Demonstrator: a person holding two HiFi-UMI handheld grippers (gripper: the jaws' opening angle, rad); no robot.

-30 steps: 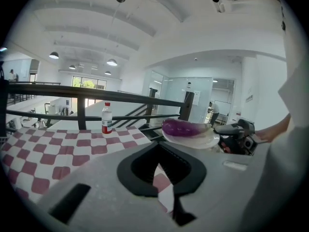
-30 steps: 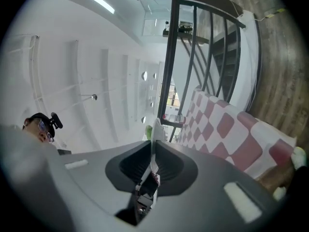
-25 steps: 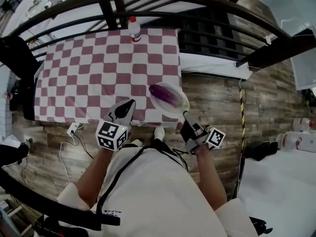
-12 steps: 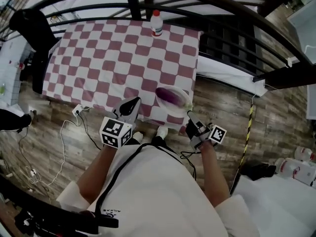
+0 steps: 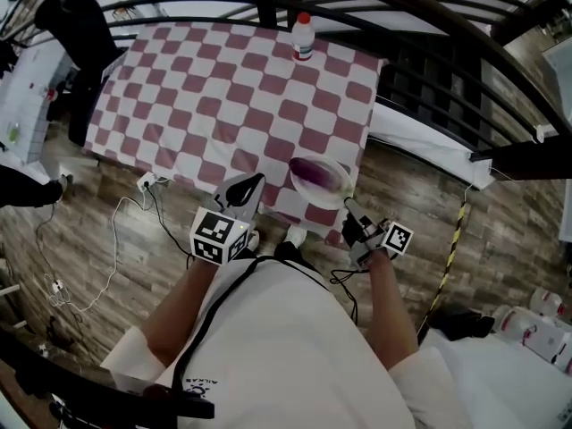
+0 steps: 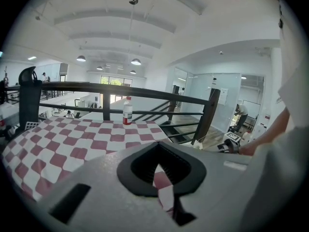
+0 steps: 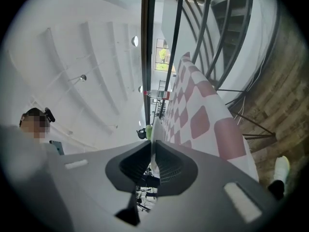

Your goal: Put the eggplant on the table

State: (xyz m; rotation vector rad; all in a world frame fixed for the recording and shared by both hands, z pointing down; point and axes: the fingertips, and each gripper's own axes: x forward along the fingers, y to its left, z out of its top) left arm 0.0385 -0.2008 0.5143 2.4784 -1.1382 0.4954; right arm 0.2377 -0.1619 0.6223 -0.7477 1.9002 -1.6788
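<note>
The eggplant lies on a white plate at the near right corner of the worktop; whether the plate rests fully on the checkered cloth or overhangs the corner cannot be determined. The right gripper has its fingers clenched on the plate's thin rim, seen edge-on in the right gripper view. The left gripper hovers just beside the near edge with fingers pressed together and nothing between them. Principal risk: the grip on the rim is narrow, so any tilt or slip would likely roll the eggplant off the corner onto the wooden floor. Keep the plate level and move it inward before transferring. You must spread the left fingers before they can take the eggplant. The bottle at the far edge stands well apart and obstructs nothing. The cloth between is bare. A cable on the floor below the near edge may catch your feet.
</note>
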